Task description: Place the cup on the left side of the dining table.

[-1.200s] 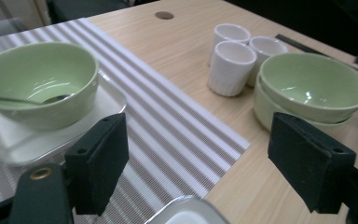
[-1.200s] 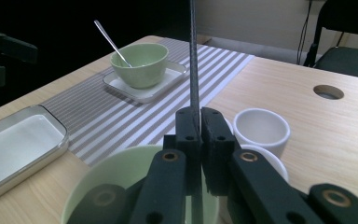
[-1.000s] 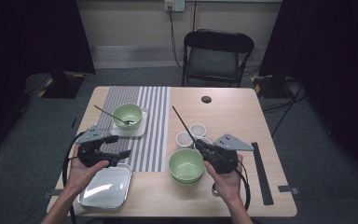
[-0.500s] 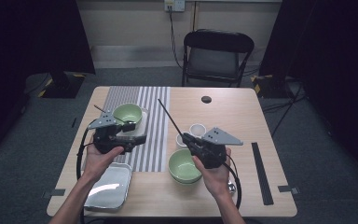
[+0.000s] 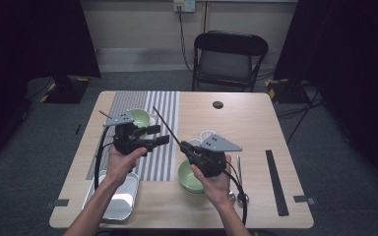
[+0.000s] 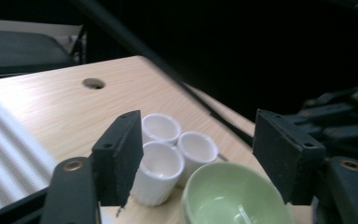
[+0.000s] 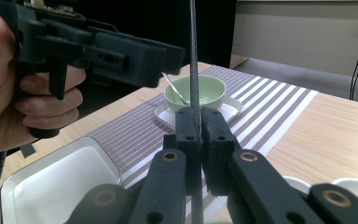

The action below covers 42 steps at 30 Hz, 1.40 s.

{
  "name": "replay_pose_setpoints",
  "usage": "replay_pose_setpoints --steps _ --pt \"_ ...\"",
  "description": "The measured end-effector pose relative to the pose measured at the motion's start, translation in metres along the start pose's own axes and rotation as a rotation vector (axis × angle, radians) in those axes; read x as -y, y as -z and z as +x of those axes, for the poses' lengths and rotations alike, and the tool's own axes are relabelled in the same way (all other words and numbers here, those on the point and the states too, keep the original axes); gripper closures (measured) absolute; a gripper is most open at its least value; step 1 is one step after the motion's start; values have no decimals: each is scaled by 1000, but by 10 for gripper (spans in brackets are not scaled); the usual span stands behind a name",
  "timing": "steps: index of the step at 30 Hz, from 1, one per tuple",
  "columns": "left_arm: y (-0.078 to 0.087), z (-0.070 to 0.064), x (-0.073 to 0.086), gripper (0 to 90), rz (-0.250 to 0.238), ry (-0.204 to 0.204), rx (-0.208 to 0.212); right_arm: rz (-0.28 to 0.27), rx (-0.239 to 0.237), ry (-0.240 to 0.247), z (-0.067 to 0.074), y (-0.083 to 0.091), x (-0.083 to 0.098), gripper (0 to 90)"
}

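The right gripper has its fingers closed tight on a thin black stick. In the high view the stick runs long and straight from the right gripper, pointing up and away to the left, over the striped mat. The left gripper is held above this mat, and its fingers have just been closing, yet they stand apart with nothing between them. Past them, on the table, stand three small white cups touching each other, beside a green bowl. A second green bowl holds a spoon. No writing can be read anywhere.
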<state>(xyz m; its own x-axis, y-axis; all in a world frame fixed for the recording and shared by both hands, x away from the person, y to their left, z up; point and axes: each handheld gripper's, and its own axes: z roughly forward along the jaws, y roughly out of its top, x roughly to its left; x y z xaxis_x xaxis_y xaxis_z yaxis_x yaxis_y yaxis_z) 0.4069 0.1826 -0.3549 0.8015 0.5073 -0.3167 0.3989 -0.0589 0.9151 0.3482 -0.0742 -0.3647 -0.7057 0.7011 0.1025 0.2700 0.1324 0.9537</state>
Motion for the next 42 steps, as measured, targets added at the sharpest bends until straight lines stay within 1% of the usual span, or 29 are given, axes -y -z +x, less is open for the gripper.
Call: replay_pose_setpoints --steps 1,2,5,6,7,8,9,10,12,13,14,15,16,17,18,20,22,25,28,29,30,33,35,36,37,38,39,41,42 --pt "-2 0 0 362 -7 6 5 -4 -5 -5 0 -1 0 869" --pt "-4 1 -1 380 -16 25 15 -5 -5 -5 1 -2 0 869" --pt "-7 2 -1 442 -21 35 16 -11 -12 -14 2 -6 0 870" --pt "-8 3 -1 463 -31 59 26 -15 -16 -16 2 -8 0 869" --pt "-9 4 -2 481 -37 83 36 -16 -8 -15 2 -9 -1 869" --pt "-9 4 -2 543 -51 89 36 -17 -7 -16 2 -11 -1 869" --pt "-8 4 -2 580 -60 79 43 -15 -9 -18 3 -12 -1 869" --pt "-8 3 -3 620 -61 83 51 -16 -3 -19 3 -13 -1 870" --pt "-8 0 -4 721 -63 65 54 -22 -2 -21 2 -14 -1 869" --pt "-8 -1 -4 733 -61 64 61 -23 5 -20 3 -14 -1 869" --pt "-8 -2 -5 775 -61 56 66 -24 1 -21 2 -15 -1 869" --pt "-7 -3 -7 798 -64 45 63 -26 3 -20 2 -15 -1 869" --pt "-7 -4 -8 813 -68 46 83 -30 0 -20 3 -16 -1 869" --pt "-7 -5 -9 832 -67 38 93 -31 0 -20 3 -16 -1 869" --pt "-7 -7 -10 839 -68 18 85 -34 0 -18 4 -16 -1 869" --pt "-8 -10 -12 859 -68 7 96 -37 -4 -19 4 -17 -2 869" --pt "-7 -13 -13 862 -62 -15 87 -44 -7 -20 4 -17 -2 869" --pt "-4 -16 -15 864 -62 -30 87 -51 -19 -14 4 -16 -3 868" --pt "-1 -20 -17 865 -60 -65 70 -65 -38 -11 4 -15 -3 858" --pt "1 -21 -19 865 -56 -78 65 -61 -41 -3 4 -15 -3 820" --pt "3 -20 -20 865 -58 -79 72 -49 -36 -3 5 -16 -2 750" --pt "9 -19 -24 865 -68 -81 69 -25 -50 8 4 -17 3 747" --pt "14 -20 -26 865 -75 -90 61 -5 -65 13 3 -20 6 737" --pt "15 -20 -27 865 -78 -88 63 5 -69 16 3 -21 7 733" --pt "17 -20 -28 864 -86 -87 79 18 -80 16 4 -23 8 714" --pt "19 -20 -29 865 -90 -91 78 20 -89 16 4 -25 9 740" --pt "20 -22 -30 864 -88 -97 67 28 -99 23 5 -27 10 826" --pt "21 -22 -30 864 -83 -115 62 31 -128 32 7 -30 11 860" --pt "21 -22 -30 863 -84 -115 64 35 -125 39 9 -30 10 863"
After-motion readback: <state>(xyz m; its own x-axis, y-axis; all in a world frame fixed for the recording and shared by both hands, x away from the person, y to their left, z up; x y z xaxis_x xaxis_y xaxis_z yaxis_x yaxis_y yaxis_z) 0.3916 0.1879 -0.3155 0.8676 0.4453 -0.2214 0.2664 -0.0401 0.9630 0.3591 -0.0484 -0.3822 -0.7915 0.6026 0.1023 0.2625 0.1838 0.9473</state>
